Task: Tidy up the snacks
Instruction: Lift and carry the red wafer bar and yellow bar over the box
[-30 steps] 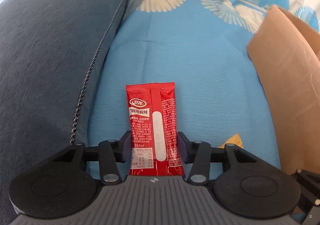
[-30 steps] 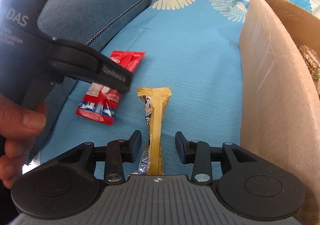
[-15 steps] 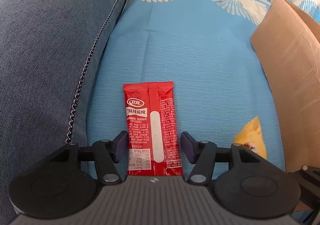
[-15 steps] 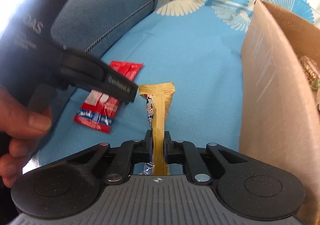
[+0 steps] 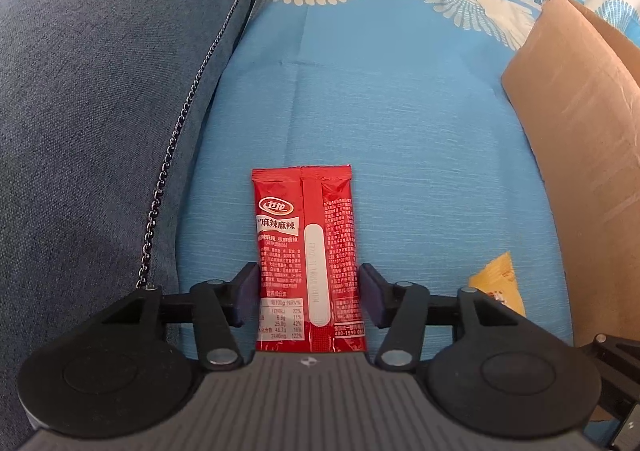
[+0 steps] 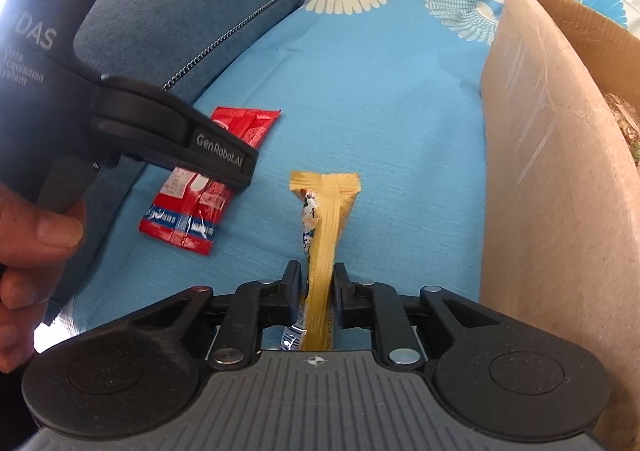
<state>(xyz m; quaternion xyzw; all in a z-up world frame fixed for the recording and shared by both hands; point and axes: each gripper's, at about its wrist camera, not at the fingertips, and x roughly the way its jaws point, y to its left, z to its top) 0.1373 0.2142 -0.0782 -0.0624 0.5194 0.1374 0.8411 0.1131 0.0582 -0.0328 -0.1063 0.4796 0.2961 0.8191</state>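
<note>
Both grippers tilt steeply down toward the blue sofa cover (image 5: pixel 380 99). The left gripper (image 5: pixel 307 297) straddles the near end of a red snack packet (image 5: pixel 306 251); its jaws are closing, the pads just beside the packet's long edges, and whether they touch it cannot be told. A hand (image 6: pixel 36 239) grips that tool's dark handle, thumb along its lower side, seen at the left edge of the right wrist view.

The right gripper (image 6: pixel 317 291) has its jaws opening, narrowly apart, with a yellow snack packet (image 6: pixel 326 235) between them; the pads stand just clear of its sides.

Two packets show: one red, lying flat near the cover's left edge beside the dark blue sofa arm (image 5: pixel 100 111), and one yellow, nearer the cover's right side, just beside a cardboard box (image 6: pixel 548 171). One box shows, standing along the right edge with its top open.
</note>
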